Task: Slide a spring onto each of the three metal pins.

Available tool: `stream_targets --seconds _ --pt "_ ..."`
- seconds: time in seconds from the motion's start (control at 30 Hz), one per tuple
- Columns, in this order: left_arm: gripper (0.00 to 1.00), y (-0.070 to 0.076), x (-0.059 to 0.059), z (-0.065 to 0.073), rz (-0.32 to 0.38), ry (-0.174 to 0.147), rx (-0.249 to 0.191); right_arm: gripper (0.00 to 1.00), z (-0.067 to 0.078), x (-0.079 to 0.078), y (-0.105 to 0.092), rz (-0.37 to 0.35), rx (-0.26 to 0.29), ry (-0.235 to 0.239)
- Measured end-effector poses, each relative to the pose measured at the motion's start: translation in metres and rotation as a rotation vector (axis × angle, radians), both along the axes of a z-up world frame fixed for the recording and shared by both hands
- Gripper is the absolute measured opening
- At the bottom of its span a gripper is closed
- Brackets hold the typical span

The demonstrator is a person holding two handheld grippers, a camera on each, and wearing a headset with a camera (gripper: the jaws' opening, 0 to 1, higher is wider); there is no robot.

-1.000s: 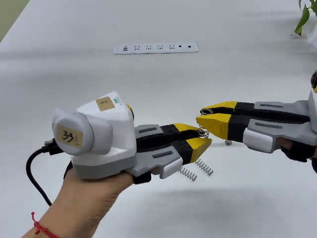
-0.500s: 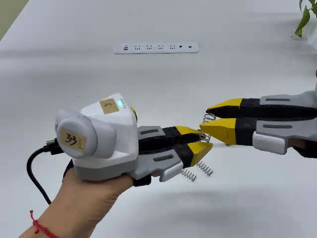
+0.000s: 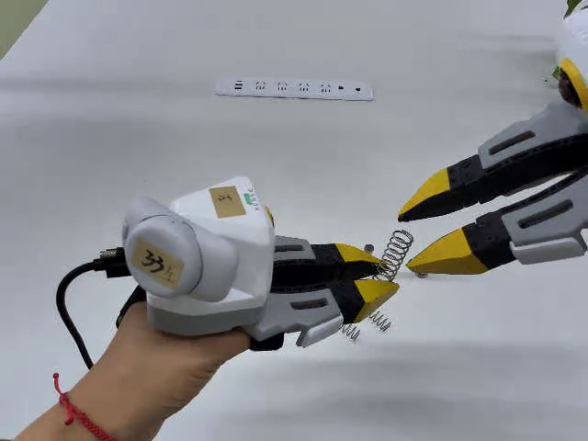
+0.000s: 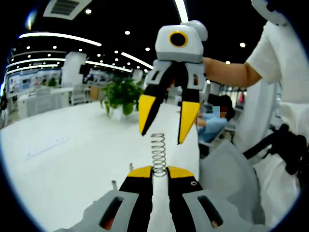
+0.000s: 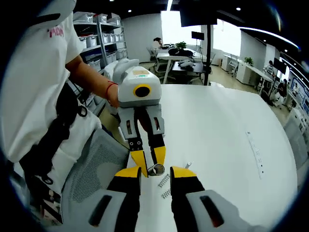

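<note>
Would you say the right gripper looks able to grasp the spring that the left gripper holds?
Probably yes. The right gripper is open, with a jaw tip on each side of the free end of the spring, and nothing lies between them. The left gripper clamps only its other end.

The left gripper [image 3: 386,274] pinching the spring [image 3: 397,250] closes one side of it, and the right gripper [image 3: 406,243], jaws spread, closes the opposite side. Below the spring lie two loose springs [image 3: 380,322] and a pin [image 3: 421,273]; beyond it the table [image 3: 184,156] is free up to the power strip [image 3: 294,89].
</note>
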State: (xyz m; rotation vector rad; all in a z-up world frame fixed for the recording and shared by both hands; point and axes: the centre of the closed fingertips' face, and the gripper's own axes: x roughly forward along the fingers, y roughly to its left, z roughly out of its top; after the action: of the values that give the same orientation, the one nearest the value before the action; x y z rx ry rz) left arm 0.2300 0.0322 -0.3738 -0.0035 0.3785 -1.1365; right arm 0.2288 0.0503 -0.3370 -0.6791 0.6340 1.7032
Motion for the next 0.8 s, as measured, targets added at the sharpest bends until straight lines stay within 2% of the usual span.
stream_targets --seconds 0.13,0.27,0.37,0.53,0.8 --pt "0.1 -0.002 -0.002 -0.002 -0.019 -0.007 0.013 0.23 -0.009 -0.001 -0.001 0.118 -0.092 -0.037" --pt "0.1 -0.004 -0.003 -0.003 -0.033 -0.011 0.018 0.2 -0.012 -0.001 0.0 0.167 -0.127 -0.028" --pt "0.1 -0.005 -0.003 -0.003 -0.04 -0.012 0.018 0.19 -0.017 -0.006 -0.004 0.225 -0.185 -0.022" --pt "0.1 -0.006 -0.004 -0.003 -0.051 -0.017 0.02 0.18 -0.025 -0.008 -0.007 0.273 -0.241 -0.039" --pt "0.1 -0.007 -0.006 -0.005 -0.069 -0.025 0.036 0.15 -0.032 -0.009 -0.005 0.309 -0.281 -0.033"
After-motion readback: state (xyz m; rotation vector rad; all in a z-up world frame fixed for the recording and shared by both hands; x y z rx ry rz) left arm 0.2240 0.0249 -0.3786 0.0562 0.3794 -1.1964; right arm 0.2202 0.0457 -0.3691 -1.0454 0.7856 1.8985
